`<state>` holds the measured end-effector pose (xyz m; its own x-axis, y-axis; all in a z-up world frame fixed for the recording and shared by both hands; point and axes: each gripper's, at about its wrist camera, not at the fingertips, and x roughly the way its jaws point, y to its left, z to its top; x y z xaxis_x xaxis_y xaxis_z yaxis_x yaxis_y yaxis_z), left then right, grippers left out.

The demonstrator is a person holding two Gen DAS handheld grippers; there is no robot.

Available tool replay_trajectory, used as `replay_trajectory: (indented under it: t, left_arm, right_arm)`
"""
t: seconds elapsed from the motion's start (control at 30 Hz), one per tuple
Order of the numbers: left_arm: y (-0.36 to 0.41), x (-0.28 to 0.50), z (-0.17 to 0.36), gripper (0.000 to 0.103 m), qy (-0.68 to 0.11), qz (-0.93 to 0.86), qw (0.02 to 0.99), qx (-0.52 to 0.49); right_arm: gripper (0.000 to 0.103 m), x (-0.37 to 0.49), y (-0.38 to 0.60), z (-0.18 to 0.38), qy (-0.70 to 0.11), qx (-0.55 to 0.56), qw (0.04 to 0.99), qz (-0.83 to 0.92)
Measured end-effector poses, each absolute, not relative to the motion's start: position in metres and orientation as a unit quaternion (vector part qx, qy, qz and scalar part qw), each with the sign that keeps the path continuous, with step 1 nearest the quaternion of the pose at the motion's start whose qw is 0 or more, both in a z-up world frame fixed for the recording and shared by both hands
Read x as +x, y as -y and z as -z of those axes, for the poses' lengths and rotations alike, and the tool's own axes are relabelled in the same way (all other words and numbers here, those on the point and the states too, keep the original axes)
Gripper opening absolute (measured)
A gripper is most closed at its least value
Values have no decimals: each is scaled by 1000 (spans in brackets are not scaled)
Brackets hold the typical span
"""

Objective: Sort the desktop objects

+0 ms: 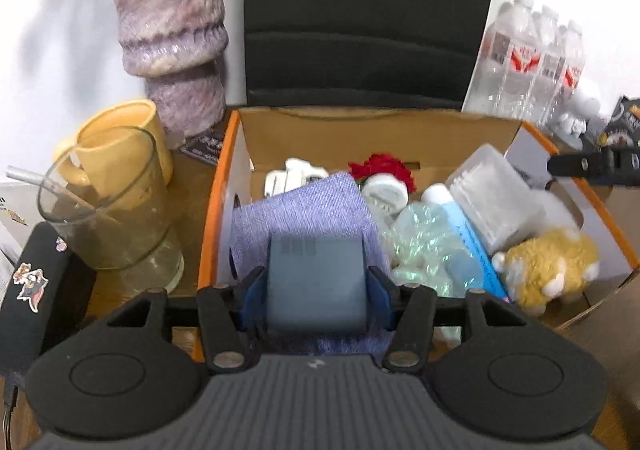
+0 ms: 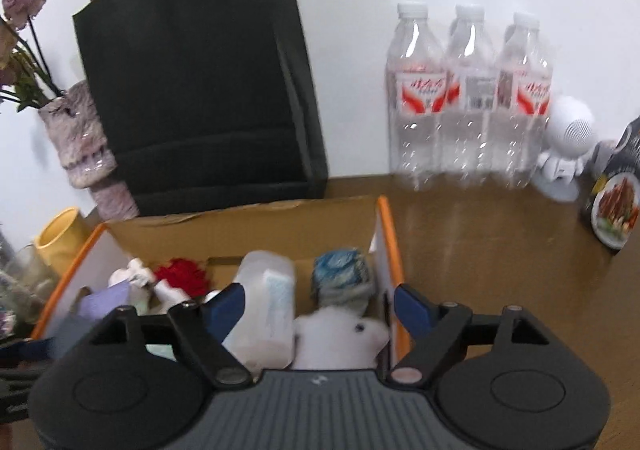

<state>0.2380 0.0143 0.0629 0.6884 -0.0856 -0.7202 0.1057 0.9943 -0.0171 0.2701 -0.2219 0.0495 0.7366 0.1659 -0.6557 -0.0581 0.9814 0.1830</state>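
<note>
The left gripper (image 1: 317,292) had its blue-padded fingers (image 1: 252,296) pinching a slate-grey, rounded rectangular box (image 1: 316,282) by its two side faces; the box hung above the near left part of an orange-rimmed cardboard carton (image 1: 224,169), over a lavender woven cloth (image 1: 304,205); its long axis appeared to run forward, away from the camera, with the far end pointing at the carton's back wall. The right gripper (image 2: 318,308) held its fingers spread wide and empty, above a white plush animal (image 2: 340,338) and a frosted plastic container (image 2: 266,306) at the carton's right end. The grey box was either arriving to be stowed or being lifted out, and the pictures did not settle which; stowing would call for lowering it level onto the cloth before releasing; lifting would call for clearing the rim.
</note>
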Motion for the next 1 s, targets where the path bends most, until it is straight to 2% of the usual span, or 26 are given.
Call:
replay_trajectory:
  t: [0.07, 0.1, 0.17, 0.23, 0.33, 0.7, 0.77, 0.83, 0.9, 1.0]
  left_arm:
    - [-13, 234, -63, 57, -390, 52, 919, 12]
    - [-13, 231, -63, 57, -389, 51, 920, 11]
    - [-12, 227, -62, 65, -387, 51, 921, 11]
    - [-11, 222, -62, 83, -385, 50, 921, 10]
    - [-10, 216, -62, 84, -383, 50, 923, 8]
    - [-8, 203, -62, 82, -380, 42, 924, 6]
    - [-9, 198, -66, 84, -374, 35, 927, -2]
    - [-12, 187, -75, 96, -355, 21, 934, -11]
    - [-9, 167, -88, 101, -328, 21, 945, -1]
    - [-5, 129, -101, 103, -299, 30, 954, 10]
  right_arm:
    - [83, 265, 218, -52, -372, 69, 923, -67]
    - [88, 263, 216, -53, -381, 66, 919, -72]
    - [91, 256, 208, -51, -404, 61, 908, -89]
    - [91, 248, 201, -47, -418, 51, 901, -103]
    - [91, 242, 194, -31, -459, 36, 883, -94]
    - [91, 216, 186, -29, -467, 36, 880, -71]
    - [91, 215, 187, -32, -459, 44, 884, -73]
    - [91, 214, 187, -35, -450, 51, 888, -75]
    - [91, 195, 187, -52, -418, 59, 904, -71]
    - [93, 159, 182, -73, -376, 48, 923, -65]
